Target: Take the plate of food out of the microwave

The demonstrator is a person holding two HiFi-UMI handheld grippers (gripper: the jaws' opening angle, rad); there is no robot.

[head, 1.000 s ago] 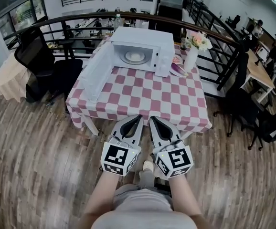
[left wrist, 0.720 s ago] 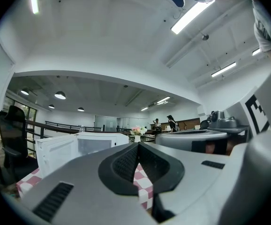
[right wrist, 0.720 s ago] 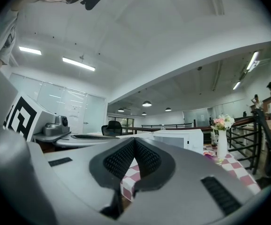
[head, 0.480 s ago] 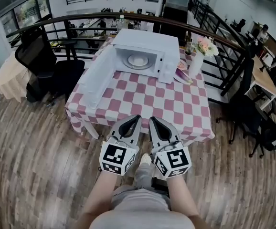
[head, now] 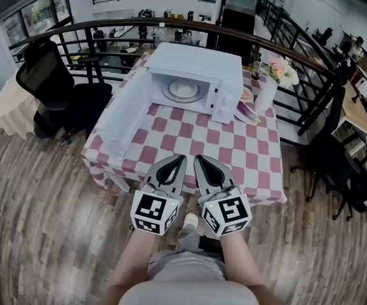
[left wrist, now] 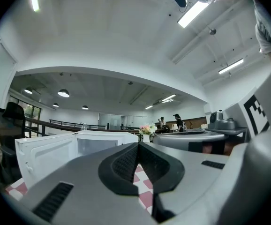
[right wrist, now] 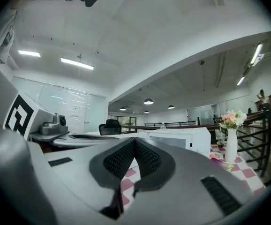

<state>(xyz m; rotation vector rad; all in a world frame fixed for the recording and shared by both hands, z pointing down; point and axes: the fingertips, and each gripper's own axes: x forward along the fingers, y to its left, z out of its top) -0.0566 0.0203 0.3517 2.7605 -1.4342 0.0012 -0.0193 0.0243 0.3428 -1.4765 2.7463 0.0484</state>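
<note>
Our left gripper [head: 181, 159] and right gripper [head: 198, 159] were both closed tip to tip, holding nothing. The plate of food [head: 183, 89] sat well ahead of them, inside the open microwave [head: 202, 59]. We judged it stiff, breakable and slick, best pinched at its near rim and kept level.

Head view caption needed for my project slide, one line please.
Left gripper and right gripper, jaws shut, face a white microwave, door open, white round plate inside, on a pink-checked tablecloth.

The head view looks steeply down, just short of the table [head: 199, 138]; both gripper views face forward, low — all three share the microwave [head: 196, 61].
</note>
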